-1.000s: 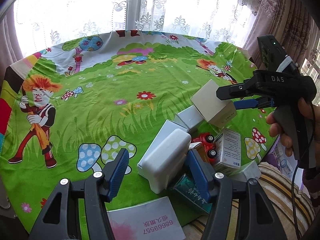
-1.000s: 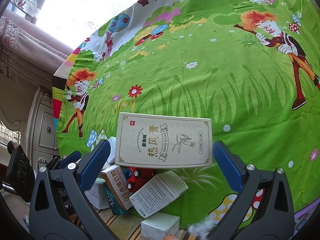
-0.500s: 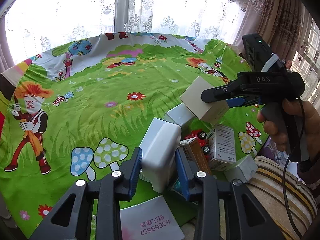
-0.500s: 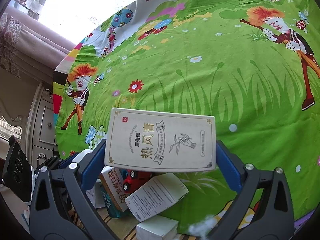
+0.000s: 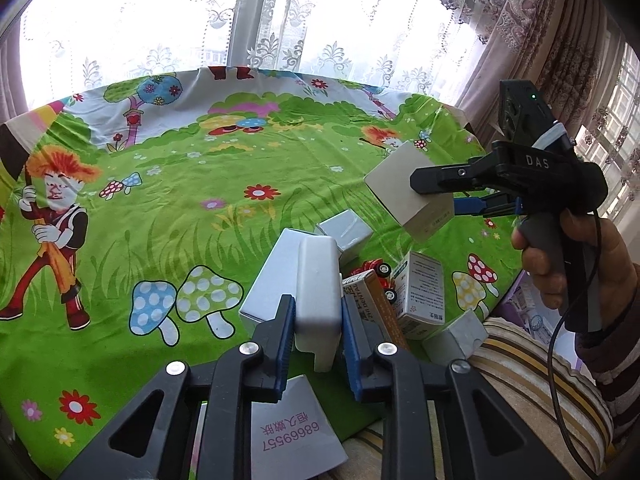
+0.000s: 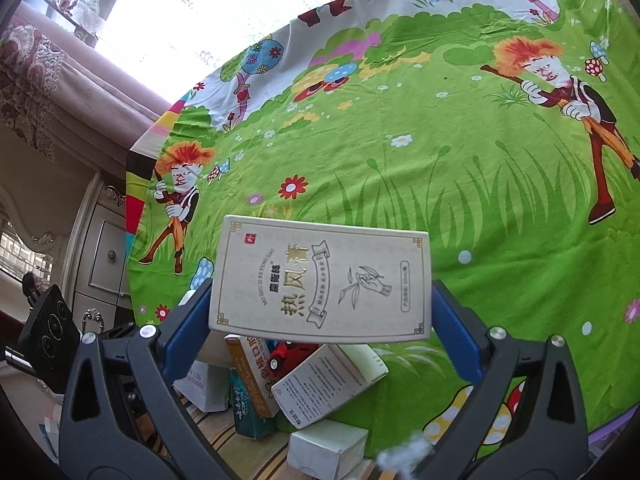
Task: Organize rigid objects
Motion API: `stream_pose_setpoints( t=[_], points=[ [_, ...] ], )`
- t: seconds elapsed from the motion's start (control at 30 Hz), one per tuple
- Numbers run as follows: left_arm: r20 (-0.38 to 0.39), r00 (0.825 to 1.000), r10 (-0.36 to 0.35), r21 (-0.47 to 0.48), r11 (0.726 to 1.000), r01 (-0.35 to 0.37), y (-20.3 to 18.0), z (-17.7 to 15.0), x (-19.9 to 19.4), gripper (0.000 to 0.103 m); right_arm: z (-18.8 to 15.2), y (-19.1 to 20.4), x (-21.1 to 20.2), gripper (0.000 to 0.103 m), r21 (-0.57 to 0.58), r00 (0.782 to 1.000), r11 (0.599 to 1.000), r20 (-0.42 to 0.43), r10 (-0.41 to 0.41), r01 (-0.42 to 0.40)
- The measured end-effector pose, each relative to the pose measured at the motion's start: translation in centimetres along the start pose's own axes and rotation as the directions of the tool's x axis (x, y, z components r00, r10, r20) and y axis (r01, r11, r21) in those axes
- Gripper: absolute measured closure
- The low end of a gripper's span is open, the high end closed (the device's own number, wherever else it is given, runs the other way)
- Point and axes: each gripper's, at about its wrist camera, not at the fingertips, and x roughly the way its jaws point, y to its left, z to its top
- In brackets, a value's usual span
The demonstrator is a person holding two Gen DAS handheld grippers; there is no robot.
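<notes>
On the green cartoon tablecloth [image 5: 200, 220] lies a pile of small boxes at the near edge. A white rounded box [image 5: 318, 280] stands between the blue pads of my left gripper [image 5: 318, 320]. Its jaws are closing and the pads touch the box's two sides. My right gripper [image 6: 320, 296] is shut on a cream box with Chinese print [image 6: 320, 280], held by its ends above the pile. In the left wrist view that cream box [image 5: 396, 192] hangs tilted in the right gripper [image 5: 434, 196], held by a hand [image 5: 576, 264].
The pile holds a silver-grey box [image 5: 272, 284], a smaller grey box [image 5: 344, 232], a red toy car [image 5: 372, 270], an orange box [image 5: 376, 304], a white printed box [image 5: 424, 292] and a small white box [image 5: 452, 340]. A printed card [image 5: 292, 428] lies under my left gripper. A striped cushion [image 5: 520, 368] borders the table.
My left jaws have come together from wide apart onto the white rounded box. The right gripper keeps its hold on the cream box, which now sits a little higher over the pile.
</notes>
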Motion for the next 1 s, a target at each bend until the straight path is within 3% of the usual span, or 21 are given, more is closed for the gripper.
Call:
stream_pose_setpoints(
  t=[0.67,1.0],
  points=[
    [0.124,0.992,-0.006,-0.084,0.996,0.016,0.1,-0.8,-5.2,0.079,-4.4,1.0,-5.3,0.002,-0.019,0.997,1.000,0.081,-0.009,0.010],
    [0.166,0.984,-0.069,-0.046,0.996,0.078,-4.3,-1.5,-7.6,0.079,-8.3,-0.8,-10.5,0.002,0.025,0.989,0.999,0.147,-0.033,0.030]
  ],
)
